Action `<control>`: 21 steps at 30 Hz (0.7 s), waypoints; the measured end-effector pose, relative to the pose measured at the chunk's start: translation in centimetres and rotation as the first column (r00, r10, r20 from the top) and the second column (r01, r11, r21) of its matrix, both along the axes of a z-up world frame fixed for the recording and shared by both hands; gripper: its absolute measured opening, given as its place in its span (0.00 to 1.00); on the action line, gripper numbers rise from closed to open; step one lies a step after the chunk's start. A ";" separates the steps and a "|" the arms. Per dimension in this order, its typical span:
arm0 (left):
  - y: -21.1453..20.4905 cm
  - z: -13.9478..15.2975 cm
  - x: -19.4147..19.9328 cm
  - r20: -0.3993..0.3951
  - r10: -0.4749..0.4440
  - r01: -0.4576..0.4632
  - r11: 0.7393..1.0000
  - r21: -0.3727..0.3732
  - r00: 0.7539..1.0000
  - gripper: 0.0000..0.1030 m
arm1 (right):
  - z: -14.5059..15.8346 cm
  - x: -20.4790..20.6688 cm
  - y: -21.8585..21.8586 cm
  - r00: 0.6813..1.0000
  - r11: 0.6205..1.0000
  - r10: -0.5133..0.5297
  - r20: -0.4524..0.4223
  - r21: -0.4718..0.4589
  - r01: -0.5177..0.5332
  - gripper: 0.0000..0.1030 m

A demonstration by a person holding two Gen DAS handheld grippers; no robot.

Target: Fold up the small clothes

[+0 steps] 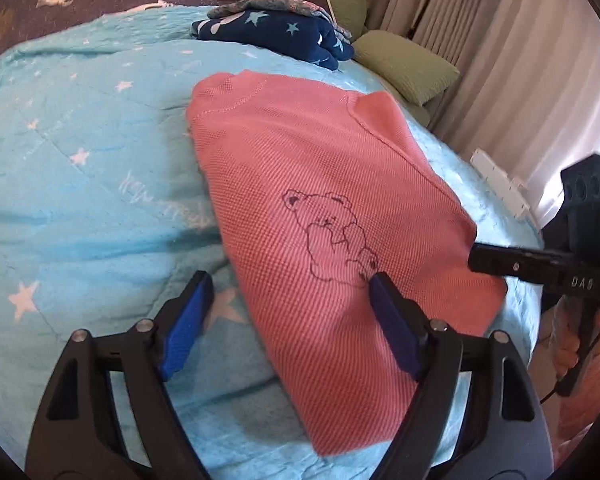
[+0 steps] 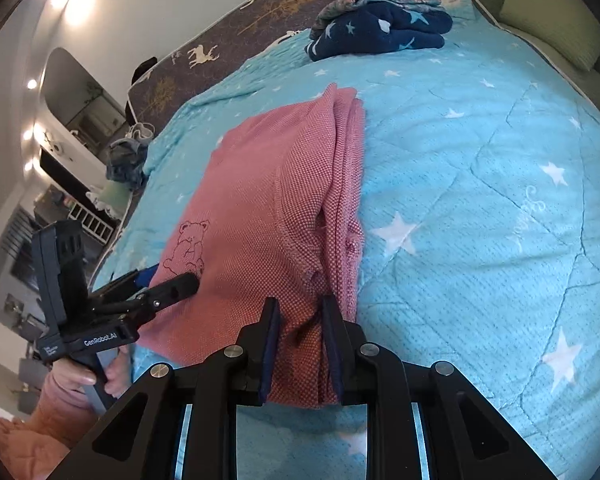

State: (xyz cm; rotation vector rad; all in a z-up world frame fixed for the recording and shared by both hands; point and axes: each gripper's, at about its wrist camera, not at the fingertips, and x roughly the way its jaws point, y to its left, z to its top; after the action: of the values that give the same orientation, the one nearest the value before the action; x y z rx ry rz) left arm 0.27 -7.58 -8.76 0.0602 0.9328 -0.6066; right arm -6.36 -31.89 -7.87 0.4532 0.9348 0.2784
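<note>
Right gripper (image 2: 300, 312) clamped on folded pink top (image 2: 260, 200), lying on blue starred quilt (image 2: 480, 200), left gripper (image 2: 168, 280) wide at its bear-print edge, navy clothes (image 2: 380, 32) beyond

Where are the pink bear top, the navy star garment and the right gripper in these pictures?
pink bear top (image 1: 300, 168): left wrist view, on its chest above the bear.
navy star garment (image 2: 384, 34): right wrist view, on its folded middle.
right gripper (image 2: 300, 308): right wrist view, between its fingertips.

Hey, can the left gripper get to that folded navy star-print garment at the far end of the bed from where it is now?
Probably yes. The left gripper is open and holds nothing, and the navy garment lies uncovered on the blue quilt, beyond the pink top. It would have to pass over that.
</note>
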 end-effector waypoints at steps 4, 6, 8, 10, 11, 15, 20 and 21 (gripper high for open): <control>-0.2 0.5 -0.9 0.013 -0.004 0.004 0.999 0.033 1.000 0.79 | 0.5 0.0 0.5 1.000 0.999 0.001 0.000 -0.038 -0.001 0.21; -0.1 0.5 -1.1 0.010 -0.003 0.003 1.000 0.031 1.000 0.79 | 0.6 -0.1 0.5 1.000 0.999 -0.002 -0.001 -0.042 0.002 0.21; 0.2 0.4 -1.2 0.009 0.000 0.000 1.000 0.029 1.000 0.79 | 0.6 -0.3 0.7 1.000 0.999 -0.005 -0.002 -0.039 0.005 0.21; 0.4 0.4 -1.3 0.007 0.003 -0.003 1.000 0.025 1.000 0.79 | 0.4 -0.5 0.6 1.000 0.999 -0.007 -0.004 -0.037 0.007 0.21; 0.5 0.3 -1.4 0.008 0.003 -0.003 1.000 0.024 1.000 0.79 | 0.4 -0.7 0.5 1.000 0.999 -0.008 -0.003 -0.038 0.008 0.21; 1.5 0.4 -2.1 0.014 0.003 -0.004 1.000 0.002 1.000 0.79 | 1.0 -1.1 0.8 1.000 0.996 -0.029 -0.006 -0.084 0.029 0.22; 2.5 2.1 -1.8 0.023 0.007 -0.006 0.999 -0.045 1.000 0.79 | 4.0 -2.3 1.8 0.992 0.972 -0.080 0.093 -0.215 0.098 0.45; 2.6 2.5 -1.5 0.036 0.012 -0.010 0.999 -0.044 0.999 0.79 | 4.5 -2.4 1.7 0.989 0.968 -0.089 0.115 -0.224 0.113 0.54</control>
State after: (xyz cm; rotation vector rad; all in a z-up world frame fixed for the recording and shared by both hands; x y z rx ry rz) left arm -1.25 -5.02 -6.30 0.0269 0.8837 -0.6134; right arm -8.73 -30.15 -3.38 0.2688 0.8275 0.0977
